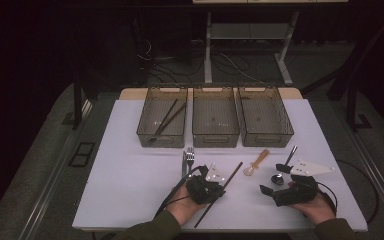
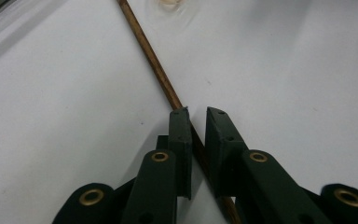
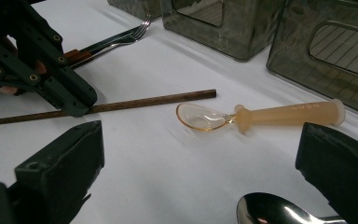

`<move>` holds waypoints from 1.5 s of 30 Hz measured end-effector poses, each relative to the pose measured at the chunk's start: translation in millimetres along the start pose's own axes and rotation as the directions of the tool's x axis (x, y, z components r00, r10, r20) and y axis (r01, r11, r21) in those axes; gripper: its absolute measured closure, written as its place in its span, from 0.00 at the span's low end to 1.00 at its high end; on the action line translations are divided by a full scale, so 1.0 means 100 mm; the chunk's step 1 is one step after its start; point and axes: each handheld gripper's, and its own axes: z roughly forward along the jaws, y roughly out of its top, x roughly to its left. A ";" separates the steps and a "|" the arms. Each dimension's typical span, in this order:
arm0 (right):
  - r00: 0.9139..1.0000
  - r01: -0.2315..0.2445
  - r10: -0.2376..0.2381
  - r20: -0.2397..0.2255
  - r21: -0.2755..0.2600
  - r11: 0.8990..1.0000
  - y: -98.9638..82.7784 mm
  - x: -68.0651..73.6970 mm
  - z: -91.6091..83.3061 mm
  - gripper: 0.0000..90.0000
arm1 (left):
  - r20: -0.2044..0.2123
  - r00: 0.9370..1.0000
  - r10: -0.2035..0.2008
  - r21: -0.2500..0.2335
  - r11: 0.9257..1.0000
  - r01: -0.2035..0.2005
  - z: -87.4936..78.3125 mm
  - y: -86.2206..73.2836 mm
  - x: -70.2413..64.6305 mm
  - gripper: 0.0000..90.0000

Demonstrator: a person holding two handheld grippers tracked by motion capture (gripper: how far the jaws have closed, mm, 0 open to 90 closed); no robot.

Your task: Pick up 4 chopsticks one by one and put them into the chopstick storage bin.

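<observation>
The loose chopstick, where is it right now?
High view: chopstick lies slanted on the table's near edge between the fork and amber spoon, its middle between the left claw jaws.

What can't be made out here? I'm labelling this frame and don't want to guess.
- Left gripper view: whether the fingers press the chopstick; a slit shows beside it.
- Left gripper view: the chopstick's near end, cut off by the bottom edge.
- Right gripper view: the metal spoon, cut off by the bottom edge.
- High view: small dark marks in the middle bin, too small to identify.
</observation>
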 end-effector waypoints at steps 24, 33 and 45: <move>1.000 0.000 0.000 -0.002 0.003 1.000 0.00 0.00 0.01 0.02 | 0.012 0.986 -0.169 -0.028 0.985 0.169 -0.05 -0.09 0.13 0.94; 1.000 0.001 -0.001 -0.002 0.002 1.000 0.00 0.00 0.01 0.01 | 0.062 0.976 -0.210 -0.096 0.972 0.215 -0.15 -0.04 0.19 0.95; 1.000 0.000 0.000 -0.002 0.001 1.000 0.00 0.00 0.01 0.02 | 0.095 0.968 -0.234 -0.195 0.949 0.249 -0.36 0.11 0.34 0.95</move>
